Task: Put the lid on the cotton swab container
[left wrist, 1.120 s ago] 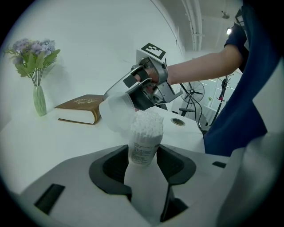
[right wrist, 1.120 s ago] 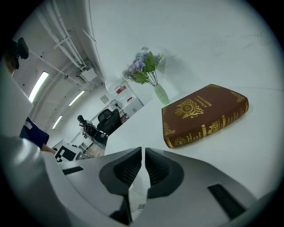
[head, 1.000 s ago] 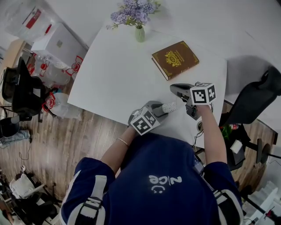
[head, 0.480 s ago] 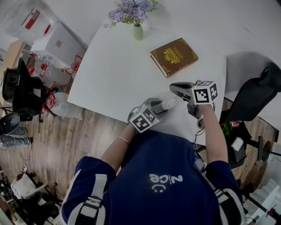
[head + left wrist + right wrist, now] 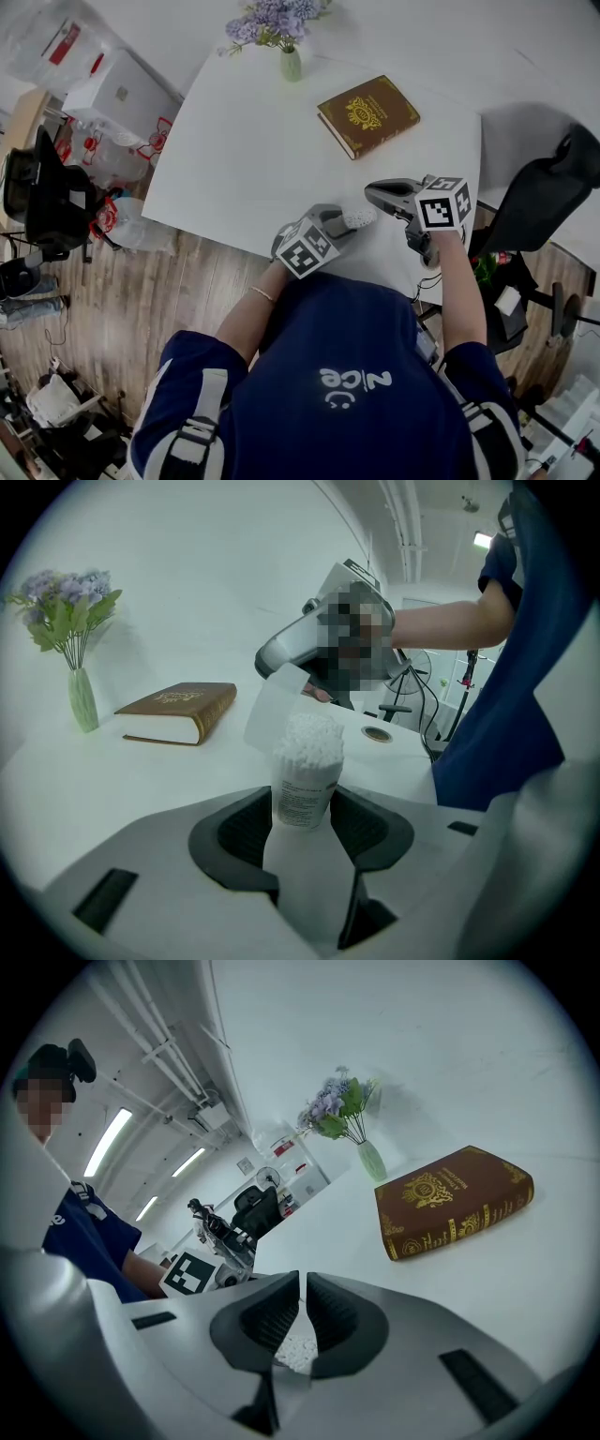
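Note:
The cotton swab container (image 5: pixel 305 775) is a clear tube with a label, packed with white swab heads. My left gripper (image 5: pixel 305 822) is shut on its lower part and holds it upright; in the head view the container (image 5: pixel 359 217) pokes out of that gripper (image 5: pixel 349 225) over the table's near edge. My right gripper (image 5: pixel 373 192) is shut on the thin translucent lid (image 5: pixel 270 705), which hangs just behind and above the swab heads. In the right gripper view the lid (image 5: pixel 284 1380) is pinched between the nearly closed jaws of the right gripper (image 5: pixel 300 1312), and the swab heads (image 5: pixel 292 1349) show below.
A brown book (image 5: pixel 367 114) lies on the white table (image 5: pixel 244 159), with a green vase of purple flowers (image 5: pixel 291 64) at the far edge. A round cable hole (image 5: pixel 378 733) sits near the table's right side. A black chair (image 5: pixel 548 202) stands to the right.
The left gripper has brought the container slightly nearer to the lid in the right gripper. Both grips are unchanged.

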`<action>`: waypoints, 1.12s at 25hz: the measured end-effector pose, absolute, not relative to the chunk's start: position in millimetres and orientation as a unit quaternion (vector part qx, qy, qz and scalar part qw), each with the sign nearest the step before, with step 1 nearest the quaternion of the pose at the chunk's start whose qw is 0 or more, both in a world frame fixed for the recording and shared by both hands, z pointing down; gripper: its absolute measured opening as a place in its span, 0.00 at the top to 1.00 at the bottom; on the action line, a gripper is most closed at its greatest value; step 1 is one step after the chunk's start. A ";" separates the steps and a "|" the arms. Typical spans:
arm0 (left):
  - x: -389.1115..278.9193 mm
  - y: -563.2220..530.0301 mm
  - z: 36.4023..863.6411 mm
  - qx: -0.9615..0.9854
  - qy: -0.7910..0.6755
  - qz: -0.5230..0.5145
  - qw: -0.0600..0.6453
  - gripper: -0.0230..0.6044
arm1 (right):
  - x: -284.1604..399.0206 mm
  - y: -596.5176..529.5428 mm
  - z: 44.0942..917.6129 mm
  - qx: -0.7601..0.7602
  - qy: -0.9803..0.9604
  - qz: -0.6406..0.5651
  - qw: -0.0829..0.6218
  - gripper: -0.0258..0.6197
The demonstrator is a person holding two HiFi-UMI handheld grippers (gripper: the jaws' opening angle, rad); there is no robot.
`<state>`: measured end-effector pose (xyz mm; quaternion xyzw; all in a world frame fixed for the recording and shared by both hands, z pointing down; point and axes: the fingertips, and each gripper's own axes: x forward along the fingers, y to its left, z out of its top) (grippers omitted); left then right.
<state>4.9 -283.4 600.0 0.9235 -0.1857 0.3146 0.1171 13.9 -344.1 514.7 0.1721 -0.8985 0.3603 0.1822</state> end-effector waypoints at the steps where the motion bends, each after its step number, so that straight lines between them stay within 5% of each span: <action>1: 4.8 -283.4 600.0 0.923 -0.186 0.315 0.117 0.62 | 14.4 -342.1 514.8 0.173 -0.899 0.360 0.182 0.87; 18: 5.7 -283.4 601.0 0.923 -0.185 0.317 0.119 0.62 | 18.0 -308.0 526.1 0.192 -0.899 0.353 0.176 0.87; 28: 5.7 -283.8 600.4 0.923 -0.185 0.317 0.115 0.62 | 12.6 -296.9 528.9 0.239 -0.907 0.255 0.234 0.87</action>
